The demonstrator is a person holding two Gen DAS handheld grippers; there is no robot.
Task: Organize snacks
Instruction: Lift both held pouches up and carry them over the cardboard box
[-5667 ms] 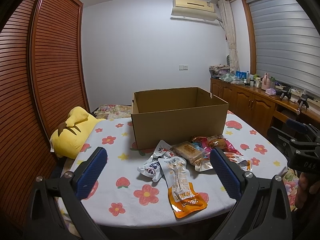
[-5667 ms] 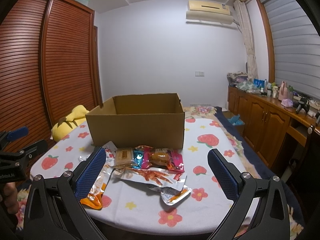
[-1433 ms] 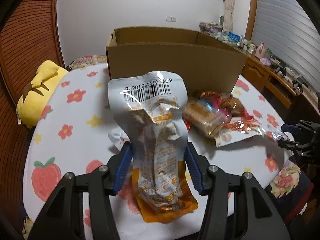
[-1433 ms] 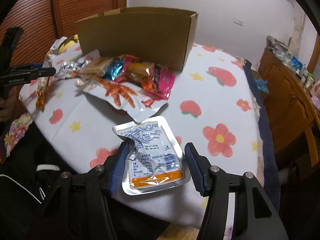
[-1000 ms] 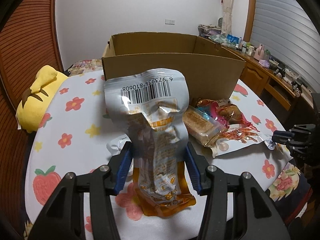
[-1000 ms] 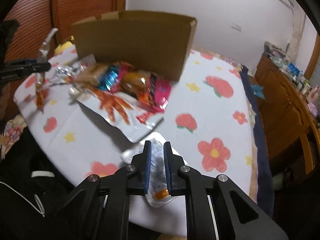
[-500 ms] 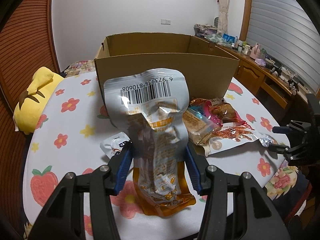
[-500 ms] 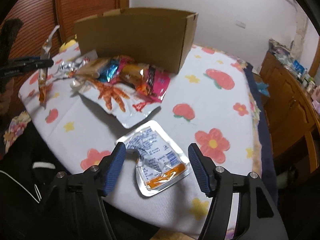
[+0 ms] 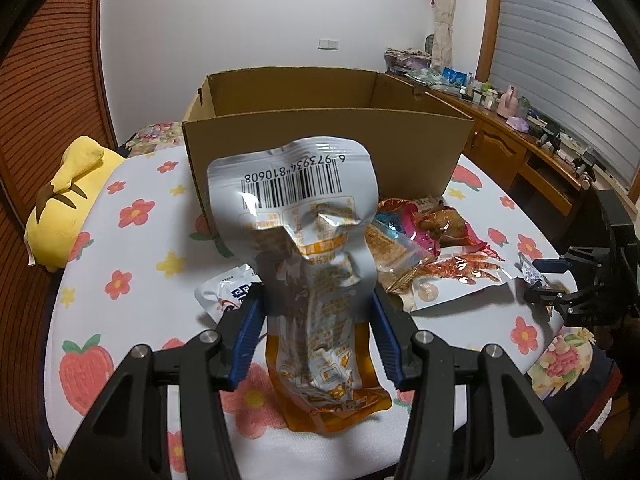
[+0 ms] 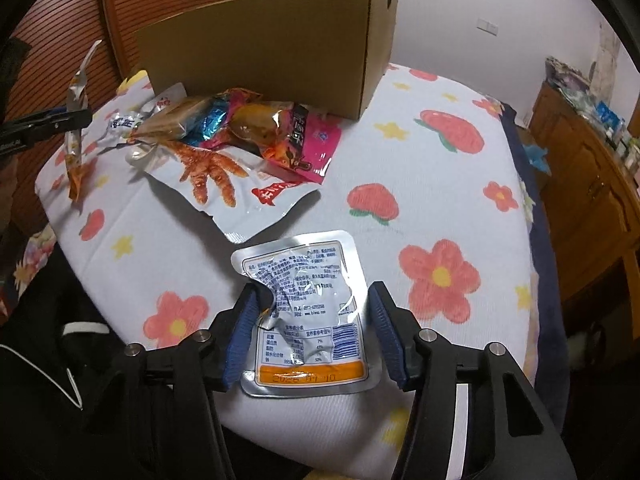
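Note:
My left gripper is shut on a silver and orange snack pouch with a barcode, held upright above the table in front of the open cardboard box. My right gripper is shut on a small silver pouch with an orange strip, held just above the table's near edge. A pile of snacks lies before the box: a chicken-feet pack, a pink pack and a biscuit pack. The left gripper and its pouch show at the far left of the right wrist view.
The table has a white cloth with flowers and strawberries. A yellow plush toy lies at the left edge. A small white pouch lies behind the left gripper. Wooden cabinets stand to the right.
My right gripper opened briefly half a second ago and has closed again on the small silver pouch. My left gripper has kept its pouch and drifted slightly toward the box.

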